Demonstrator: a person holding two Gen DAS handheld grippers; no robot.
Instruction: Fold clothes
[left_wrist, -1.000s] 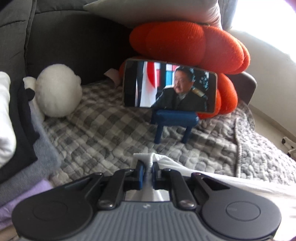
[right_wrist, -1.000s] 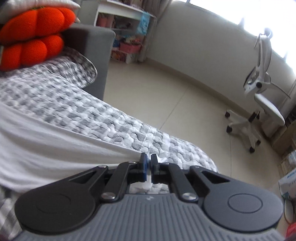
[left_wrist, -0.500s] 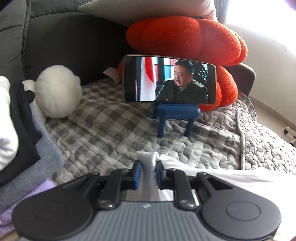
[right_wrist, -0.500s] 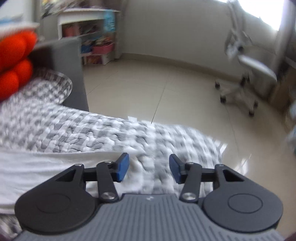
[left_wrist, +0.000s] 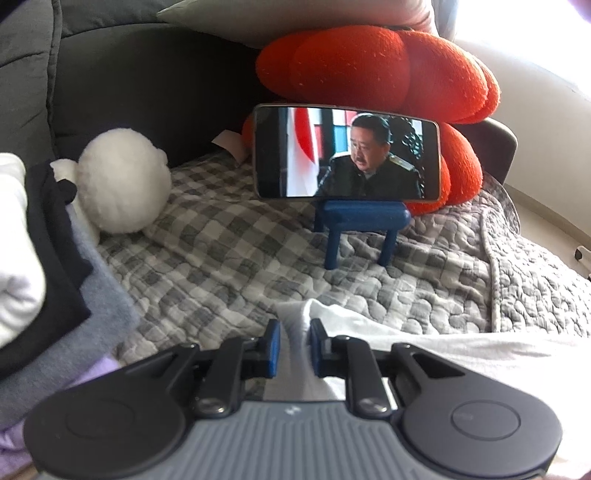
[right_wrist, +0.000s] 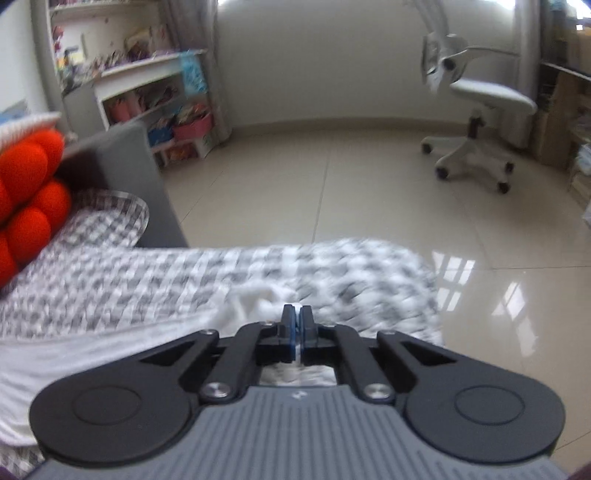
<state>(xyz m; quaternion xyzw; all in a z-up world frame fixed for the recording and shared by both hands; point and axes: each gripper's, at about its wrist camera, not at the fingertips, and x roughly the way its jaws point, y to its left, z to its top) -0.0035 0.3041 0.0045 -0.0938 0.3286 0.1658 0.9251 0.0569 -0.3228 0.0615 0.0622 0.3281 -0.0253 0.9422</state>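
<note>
No brand, label or writing can be read anywhere here; the shelf clutter is too blurred.

From the left wrist, the grey checked quilt (left_wrist: 229, 266) covers the sofa seat. At 12 o'clock sits the orange knot cushion (left_wrist: 388, 70), and in front of it a phone (left_wrist: 347, 151) plays a video on a blue stand (left_wrist: 362, 229). A white plush ball (left_wrist: 122, 181) lies at 10 o'clock, and a stack of folded clothes (left_wrist: 48, 295) fills the 9 o'clock edge. The white garment (left_wrist: 424, 343) runs from 6 o'clock out toward 4 o'clock on the quilt. The left gripper (left_wrist: 294, 345) pinches a bunched corner of it; its jaws stand slightly wider than a second ago, cloth still between them.

From the right wrist, the tiled floor (right_wrist: 332, 192) fills the upper half, with a white office chair (right_wrist: 476, 114) at 1 o'clock and a shelf unit (right_wrist: 155, 96) at 10 o'clock. The right gripper (right_wrist: 296, 328) opened wide half a second ago and has just closed again, now pressing a thin fold of the white garment. Its view has rolled level since then.
</note>
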